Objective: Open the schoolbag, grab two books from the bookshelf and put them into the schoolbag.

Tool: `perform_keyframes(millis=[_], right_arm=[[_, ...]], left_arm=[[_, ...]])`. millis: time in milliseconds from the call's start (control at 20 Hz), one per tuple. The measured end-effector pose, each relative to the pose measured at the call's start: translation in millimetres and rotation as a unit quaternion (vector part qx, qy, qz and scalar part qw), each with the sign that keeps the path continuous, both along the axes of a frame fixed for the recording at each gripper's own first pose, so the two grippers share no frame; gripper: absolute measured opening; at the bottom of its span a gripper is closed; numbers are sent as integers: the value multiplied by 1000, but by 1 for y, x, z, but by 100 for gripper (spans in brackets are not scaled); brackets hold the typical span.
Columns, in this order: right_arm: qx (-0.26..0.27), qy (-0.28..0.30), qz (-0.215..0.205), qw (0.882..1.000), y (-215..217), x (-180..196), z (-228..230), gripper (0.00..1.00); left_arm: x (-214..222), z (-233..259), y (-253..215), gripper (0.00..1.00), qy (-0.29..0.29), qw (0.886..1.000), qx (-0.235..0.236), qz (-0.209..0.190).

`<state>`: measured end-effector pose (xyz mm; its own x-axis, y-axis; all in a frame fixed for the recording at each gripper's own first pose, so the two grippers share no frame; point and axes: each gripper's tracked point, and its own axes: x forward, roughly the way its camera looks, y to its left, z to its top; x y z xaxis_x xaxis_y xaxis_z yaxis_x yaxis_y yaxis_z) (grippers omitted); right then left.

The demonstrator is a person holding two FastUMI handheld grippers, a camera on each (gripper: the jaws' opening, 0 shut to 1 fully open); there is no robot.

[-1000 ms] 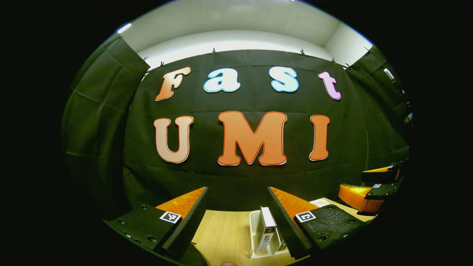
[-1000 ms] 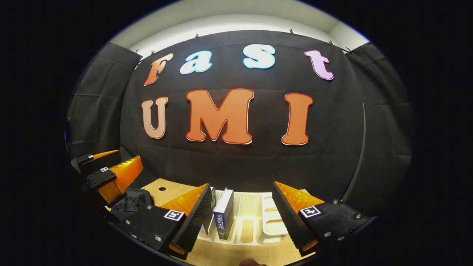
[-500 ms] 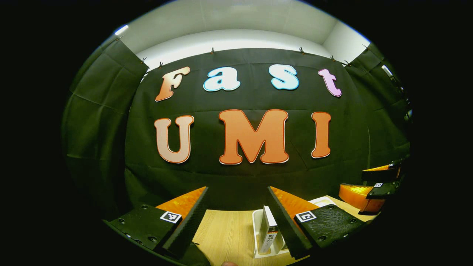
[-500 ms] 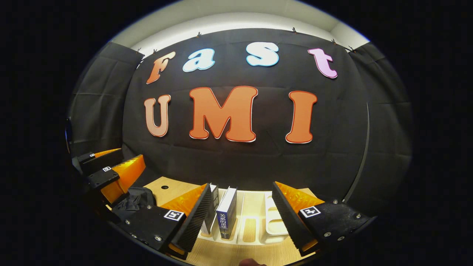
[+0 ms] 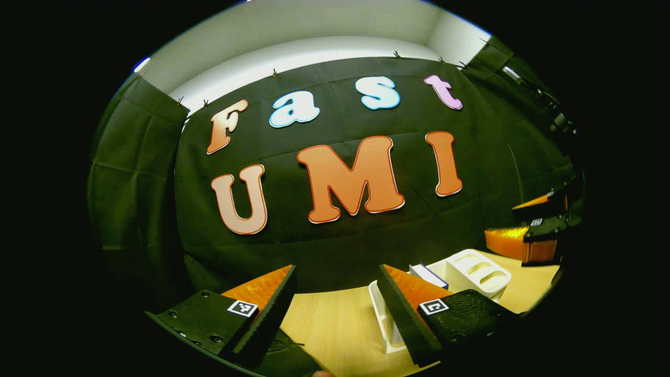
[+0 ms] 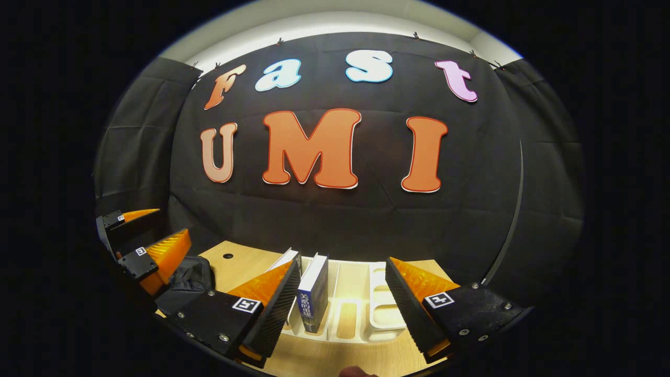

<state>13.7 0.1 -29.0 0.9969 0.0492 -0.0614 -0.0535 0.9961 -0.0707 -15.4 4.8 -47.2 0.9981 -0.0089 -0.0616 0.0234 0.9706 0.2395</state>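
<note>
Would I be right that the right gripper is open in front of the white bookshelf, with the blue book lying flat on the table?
Not quite: the right gripper view shows the blue book standing upright in the white bookshelf, not flat on the table. The right gripper is indeed open before it.

Pale wood-grain tabletop, light tan with fine straight streaks. On it, glossy white slotted plastic bookshelf, plain and unpatterned. In the shelf's slots, upright dark blue book with white page edges and pale lettering down the spine; beside it, second upright book with white pages. Left of the shelf, plain black crumpled fabric schoolbag. Behind the shelf, matte black cloth wall, faintly creased.
</note>
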Motion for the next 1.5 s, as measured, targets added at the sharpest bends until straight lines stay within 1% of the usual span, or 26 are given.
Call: perform_keyframes(millis=[150, 250, 450, 550, 650, 900, 950, 1050, 1200, 1350, 1450, 1500], right_arm=[[1, 4, 3, 1000, -6, 6, -7, 98], [-1, 6, 7, 1000, -8, 10, -11, 98], [-5, 7, 14, 1000, -13, 17, -18, 98], [-7, 10, 19, 1000, -13, 19, -23, 98], [-11, 15, 26, 999, -14, 20, -30, 98], [-15, 30, 46, 998, -13, 22, -45, 98], [-14, 34, 51, 998, -12, 21, -49, 98], [-12, 36, 56, 998, -14, 20, -50, 98], [-14, 34, 60, 998, -22, 15, -50, 98], [-14, 39, 61, 997, -30, 12, -52, 98], [2, 47, 63, 997, -34, 9, -52, 98], [5, 47, 61, 997, -38, 10, -51, 98]], left_arm=[[-11, -23, 10, 96, 24, 999, 45, 7], [-21, -41, 19, 96, 41, 996, 82, 14], [-44, -91, 34, 96, 89, 983, 159, 15], [-58, -122, 42, 96, 121, 978, 170, 15], [-71, -150, 51, 95, 149, 969, 196, 22], [-97, -212, 86, 95, 208, 941, 262, 46], [-107, -223, 95, 95, 221, 933, 279, 52], [-120, -247, 107, 96, 248, 916, 311, 53], [-136, -271, 126, 95, 277, 898, 336, 59], [-149, -291, 145, 96, 302, 875, 372, 71], [-155, -308, 156, 96, 331, 860, 379, 80], [-156, -318, 159, 96, 344, 856, 379, 78]])
